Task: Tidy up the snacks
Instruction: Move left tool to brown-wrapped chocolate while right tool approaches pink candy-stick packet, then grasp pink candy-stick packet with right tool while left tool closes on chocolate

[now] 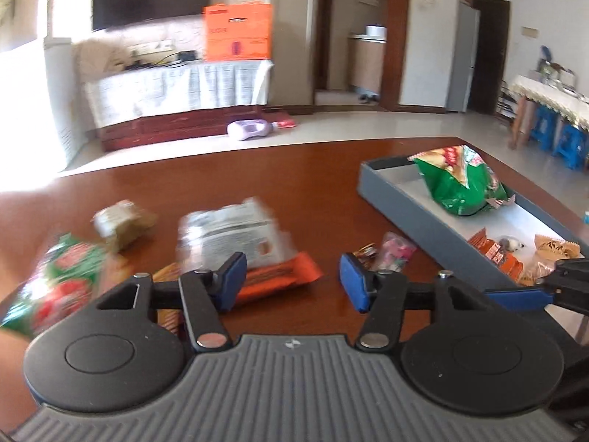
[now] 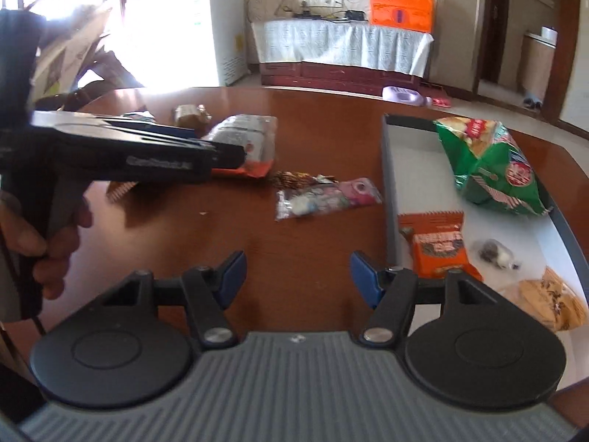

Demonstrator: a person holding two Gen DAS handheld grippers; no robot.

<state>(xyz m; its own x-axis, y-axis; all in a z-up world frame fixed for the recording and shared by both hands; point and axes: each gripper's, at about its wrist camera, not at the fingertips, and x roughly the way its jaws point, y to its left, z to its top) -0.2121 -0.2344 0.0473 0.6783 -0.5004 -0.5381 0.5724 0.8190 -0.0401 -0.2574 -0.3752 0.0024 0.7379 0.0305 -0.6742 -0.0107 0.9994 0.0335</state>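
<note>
A grey tray [image 1: 401, 202] [image 2: 392, 199] on the brown table holds a green chip bag [image 1: 460, 180] [image 2: 489, 169], an orange packet [image 2: 438, 246], a small dark candy [image 2: 495, 254] and a tan wafer pack [image 2: 552, 302]. Loose snacks lie left of it: a silver pack [image 1: 228, 232] [image 2: 243, 136], an orange bar [image 1: 279, 276], a pink candy bag [image 2: 327, 197] [image 1: 395, 254], a brown block [image 1: 123, 223] [image 2: 191, 115] and a green-red bag [image 1: 59, 280]. My left gripper [image 1: 292, 280] is open and empty above the orange bar. My right gripper [image 2: 296, 276] is open and empty beside the tray.
The table's far edge [image 1: 257, 147] curves ahead, with tiled floor beyond. A cloth-covered TV stand with an orange box [image 1: 237, 31] is at the back wall. Blue stools [image 1: 559, 140] stand at right. The hand-held left gripper body [image 2: 121, 154] crosses the right wrist view.
</note>
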